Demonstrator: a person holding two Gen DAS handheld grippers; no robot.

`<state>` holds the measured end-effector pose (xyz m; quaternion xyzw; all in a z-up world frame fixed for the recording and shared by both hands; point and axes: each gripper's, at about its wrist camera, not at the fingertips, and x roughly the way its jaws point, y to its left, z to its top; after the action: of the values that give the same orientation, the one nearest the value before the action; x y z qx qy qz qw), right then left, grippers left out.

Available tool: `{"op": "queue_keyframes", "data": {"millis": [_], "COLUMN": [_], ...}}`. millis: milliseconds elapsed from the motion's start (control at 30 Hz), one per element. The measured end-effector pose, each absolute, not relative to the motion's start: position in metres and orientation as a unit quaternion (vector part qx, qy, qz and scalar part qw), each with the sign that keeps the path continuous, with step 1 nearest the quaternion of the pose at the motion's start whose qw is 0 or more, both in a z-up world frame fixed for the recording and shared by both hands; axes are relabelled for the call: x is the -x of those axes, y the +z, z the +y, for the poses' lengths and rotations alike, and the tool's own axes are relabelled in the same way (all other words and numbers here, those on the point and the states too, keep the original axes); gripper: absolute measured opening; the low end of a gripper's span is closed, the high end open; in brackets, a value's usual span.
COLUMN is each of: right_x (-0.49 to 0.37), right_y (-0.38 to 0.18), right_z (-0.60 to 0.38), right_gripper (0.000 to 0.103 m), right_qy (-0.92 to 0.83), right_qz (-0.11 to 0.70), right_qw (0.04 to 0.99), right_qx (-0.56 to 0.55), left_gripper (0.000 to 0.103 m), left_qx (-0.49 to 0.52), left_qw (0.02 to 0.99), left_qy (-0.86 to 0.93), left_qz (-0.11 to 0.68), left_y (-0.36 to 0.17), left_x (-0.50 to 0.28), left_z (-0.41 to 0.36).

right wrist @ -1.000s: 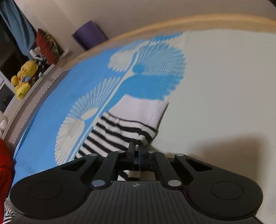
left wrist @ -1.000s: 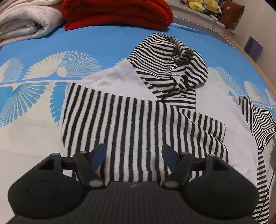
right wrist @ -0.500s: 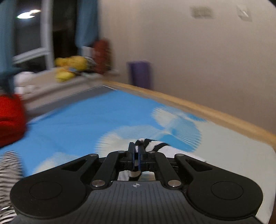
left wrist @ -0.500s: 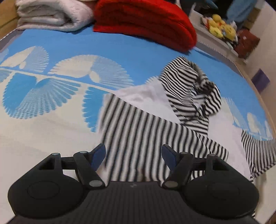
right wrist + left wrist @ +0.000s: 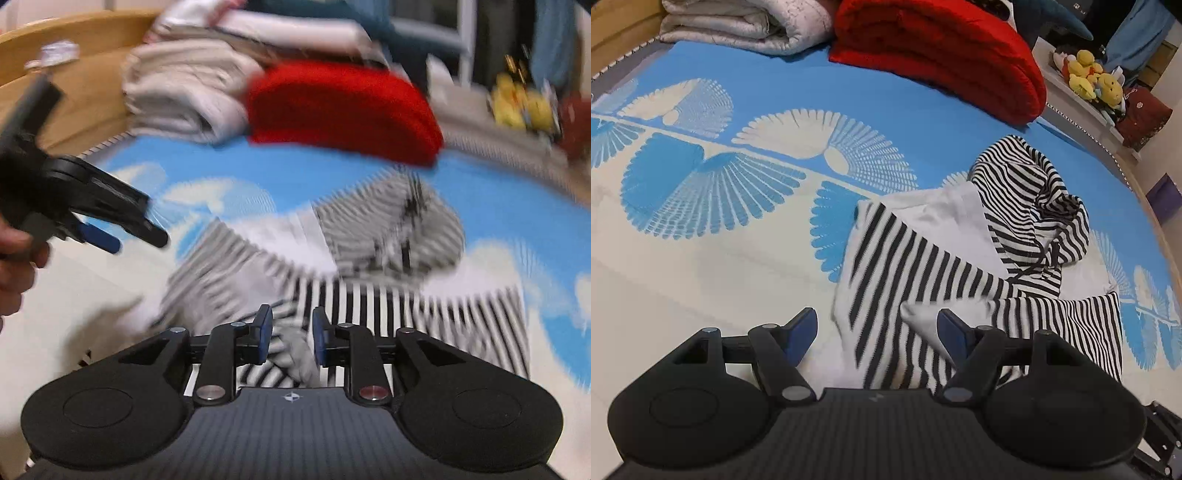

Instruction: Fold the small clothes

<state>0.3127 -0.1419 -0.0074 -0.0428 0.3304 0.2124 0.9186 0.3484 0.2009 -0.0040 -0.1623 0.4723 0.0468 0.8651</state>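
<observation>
Tongs on the right (image 5: 288,338) have just been parting – dropping the black-and-white striped knit hoodie's sleeve (image 5: 291,350) across its body – while left tongs (image 5: 877,332) hover released.

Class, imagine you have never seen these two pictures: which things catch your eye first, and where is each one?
The black-and-white striped hoodie lies spread on the blue and cream bedspread, its sleeves folded across its white body. Behind it, at the head of the bed, sits a bright red folded blanket beside a pale quilt. In the right wrist view the right gripper has just been opening, a striped cuff lying loose between its pads.
</observation>
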Motion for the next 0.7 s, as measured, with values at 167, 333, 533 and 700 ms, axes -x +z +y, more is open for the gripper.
{"op": "queue_keyframes", "data": {"millis": [167, 333, 533, 700], "right_x": [-0.330, -0.348, -0.355, -0.345], "right_y": [-0.020, -0.041, -0.065, -0.065], "right_z": [-0.164, -0.198, -0.185, -0.140], "right_gripper": [0.033, 0.041, 0.050, 0.050], "right_qy": [0.147, 0.093, 0.174, 0.283], "right_qz": [0.371, 0.409, 0.424, 0.463], "right_qw": [0.917, 0.905, 0.884, 0.837], "right_qx": [-0.011, -0.067, -0.095, -0.063], "left_gripper": [0.074, 0.069, 0.069, 0.070], "left_qx": [0.221, 0.275, 0.265, 0.286], "left_qw": [0.843, 0.826, 0.829, 0.814], "left_qy": [0.032, 0.018, 0.030, -0.004], "left_qz": [0.490, 0.491, 0.491, 0.506], "left_y": [-0.023, -0.040, -0.045, -0.058], "left_x": [-0.358, -0.367, -0.375, -0.377], "left_z": [0.188, 0.171, 0.154, 0.134]}}
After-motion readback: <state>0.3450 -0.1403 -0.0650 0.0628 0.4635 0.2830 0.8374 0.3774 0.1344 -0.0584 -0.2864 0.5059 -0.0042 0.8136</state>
